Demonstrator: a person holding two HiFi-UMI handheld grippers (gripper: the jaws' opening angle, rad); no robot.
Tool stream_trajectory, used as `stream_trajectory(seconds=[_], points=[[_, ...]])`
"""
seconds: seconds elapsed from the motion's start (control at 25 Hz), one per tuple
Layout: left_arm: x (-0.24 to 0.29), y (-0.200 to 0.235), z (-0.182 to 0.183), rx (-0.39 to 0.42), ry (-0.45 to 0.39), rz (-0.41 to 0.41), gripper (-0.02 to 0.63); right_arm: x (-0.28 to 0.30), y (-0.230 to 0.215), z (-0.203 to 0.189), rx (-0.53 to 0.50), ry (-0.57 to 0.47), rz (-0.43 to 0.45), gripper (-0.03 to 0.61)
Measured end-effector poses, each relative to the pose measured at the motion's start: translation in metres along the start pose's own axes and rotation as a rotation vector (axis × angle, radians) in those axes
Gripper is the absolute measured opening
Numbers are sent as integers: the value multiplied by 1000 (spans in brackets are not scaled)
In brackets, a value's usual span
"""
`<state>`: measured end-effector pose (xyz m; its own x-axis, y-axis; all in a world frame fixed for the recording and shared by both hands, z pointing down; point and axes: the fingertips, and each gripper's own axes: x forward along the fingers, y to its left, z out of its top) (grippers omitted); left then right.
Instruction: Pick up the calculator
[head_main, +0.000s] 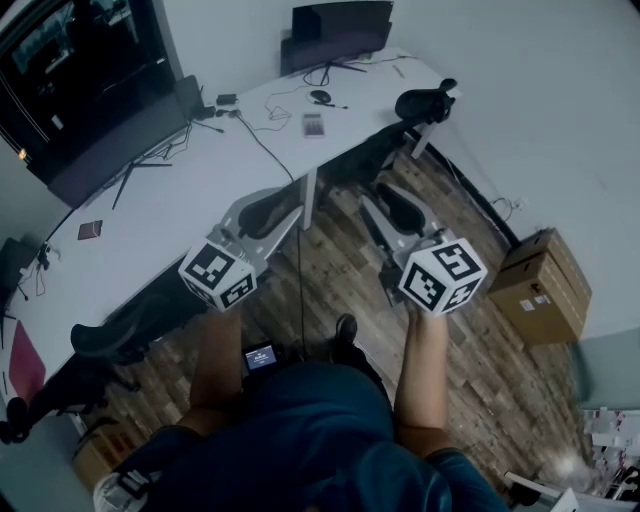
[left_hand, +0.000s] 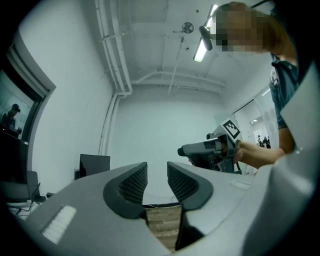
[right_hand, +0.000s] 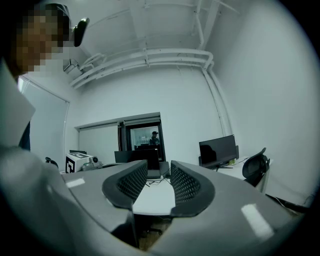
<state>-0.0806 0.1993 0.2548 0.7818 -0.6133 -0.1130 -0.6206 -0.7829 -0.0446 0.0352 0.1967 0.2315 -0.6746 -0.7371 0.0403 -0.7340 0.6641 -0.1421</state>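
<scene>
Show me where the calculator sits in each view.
Head view: the calculator lies on the desk, top centre, below the monitor.
Left gripper view: not in it.
Right gripper view: cannot be made out on the strip of desk beyond the jaws.
Shared landmark: the monitor, at the top of the head view and right of centre in the right gripper view. The dark screen in the left gripper view may be the same one.

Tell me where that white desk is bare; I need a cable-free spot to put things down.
Barest is the middle stretch of the desk, between the black cable and the small dark red item. A smaller free patch lies right of the calculator, toward the chair. It is crowded behind the calculator, round the mouse and monitor.
</scene>
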Motion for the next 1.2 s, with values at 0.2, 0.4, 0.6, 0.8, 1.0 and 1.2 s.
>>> stream_trajectory(seconds=[0.2,0.4,0.6,0.8,1.0,1.2], points=[[9,29,0,7,8,66,123,33,-18,3,4,8,65,146],[29,52,-12,8,30,131,123,63,-48,2,18,22,126,146],[53,72,-21,12,50,189,123,91,-81,5,31,30,182,146],[70,89,-23,14,59,255,123,115,-104,11,40,34,246,146],[83,105,-26,35,83,320,123,138,-124,13,48,45,308,146],[92,114,-24,50,95,377,123,151,-136,18,55,40,367,146]])
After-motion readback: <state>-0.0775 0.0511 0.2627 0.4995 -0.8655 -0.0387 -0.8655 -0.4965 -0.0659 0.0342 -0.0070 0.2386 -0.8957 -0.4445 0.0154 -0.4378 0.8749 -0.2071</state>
